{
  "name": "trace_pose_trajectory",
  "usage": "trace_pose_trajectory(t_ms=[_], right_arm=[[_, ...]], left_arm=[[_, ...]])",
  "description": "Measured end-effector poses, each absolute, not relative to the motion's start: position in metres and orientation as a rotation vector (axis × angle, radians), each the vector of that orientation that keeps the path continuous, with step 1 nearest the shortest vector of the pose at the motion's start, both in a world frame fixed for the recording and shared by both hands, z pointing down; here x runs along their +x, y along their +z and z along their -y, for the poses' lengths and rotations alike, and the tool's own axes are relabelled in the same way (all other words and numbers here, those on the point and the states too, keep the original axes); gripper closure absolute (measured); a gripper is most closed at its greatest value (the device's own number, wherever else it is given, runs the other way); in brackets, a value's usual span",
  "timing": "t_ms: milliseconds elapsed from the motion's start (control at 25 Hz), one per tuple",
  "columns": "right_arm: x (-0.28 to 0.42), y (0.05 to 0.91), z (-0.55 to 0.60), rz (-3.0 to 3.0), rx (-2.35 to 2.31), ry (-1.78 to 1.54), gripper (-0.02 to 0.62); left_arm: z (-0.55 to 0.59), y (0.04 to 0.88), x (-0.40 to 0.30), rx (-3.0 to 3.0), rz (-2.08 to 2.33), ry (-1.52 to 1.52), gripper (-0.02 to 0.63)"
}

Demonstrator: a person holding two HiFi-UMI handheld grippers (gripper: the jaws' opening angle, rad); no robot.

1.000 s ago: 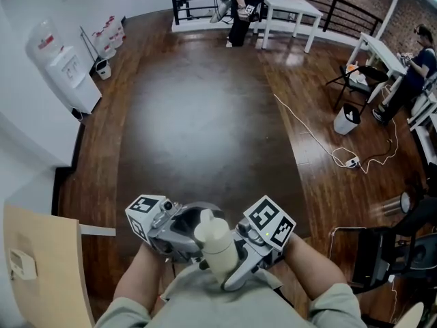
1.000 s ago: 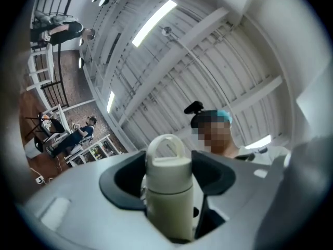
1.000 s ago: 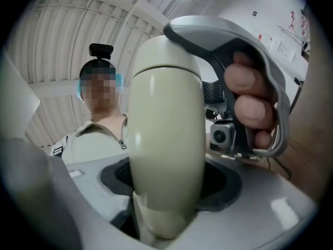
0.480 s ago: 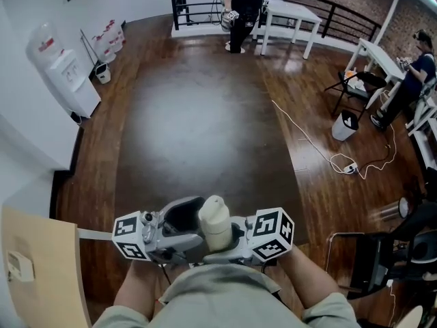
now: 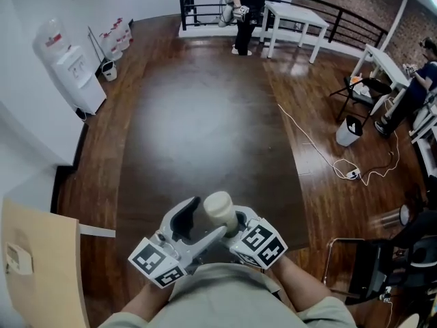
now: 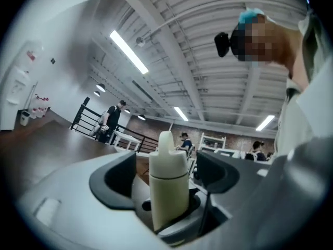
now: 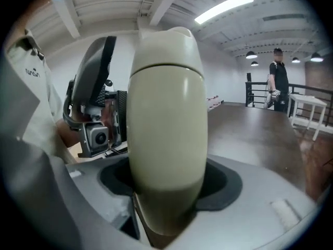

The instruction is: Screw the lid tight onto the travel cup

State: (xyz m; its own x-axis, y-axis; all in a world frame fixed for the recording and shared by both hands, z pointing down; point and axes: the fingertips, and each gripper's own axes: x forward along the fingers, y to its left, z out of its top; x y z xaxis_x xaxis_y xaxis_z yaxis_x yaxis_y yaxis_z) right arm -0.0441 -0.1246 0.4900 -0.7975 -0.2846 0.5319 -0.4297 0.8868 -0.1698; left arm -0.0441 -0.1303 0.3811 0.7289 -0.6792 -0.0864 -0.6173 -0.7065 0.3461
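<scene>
The cream travel cup [image 7: 165, 139] is held in mid-air just in front of the person's shirt [image 5: 218, 296], with its spouted lid [image 6: 167, 158] already seated on the rim. It looks rigid, smooth and probably light, so the rounded wall may slip under a twist. The lid's straight skirt, below the tapered spout, is likely the better purchase. The right gripper [image 7: 169, 185] clamps the cup's body low down. The left gripper [image 5: 194, 227] has just been opening, and its jaws stand clear on either side of the cup's top.

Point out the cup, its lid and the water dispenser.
cup [image 6: 169, 202], left gripper view, on its cream body.
lid [image 6: 167, 160], left gripper view, on its rounded side.
water dispenser [image 5: 75, 74], head view, on its white front.
</scene>
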Motion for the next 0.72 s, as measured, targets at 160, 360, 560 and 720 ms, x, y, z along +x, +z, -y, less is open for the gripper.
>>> trace_pose_trajectory(t_ms=[160,360,560,720], right_arm=[[-0.046,0.497,0.119,2.517,0.523,0.319,0.293],[-0.056,0.494,0.104,2.513,0.462,0.309,0.293],[-0.056,0.491,0.096,2.514,0.405,0.310,0.293],[-0.056,0.486,0.082,2.533,0.257,0.366,0.293]], left_arm=[[0.131,0.384,-0.036,2.639,1.013,-0.295,0.256],[0.128,0.382,-0.037,2.639,0.997,-0.317,0.275],[0.123,0.379,-0.036,2.657,0.917,-0.346,0.324],[0.117,0.375,-0.038,2.660,0.774,-0.377,0.317]])
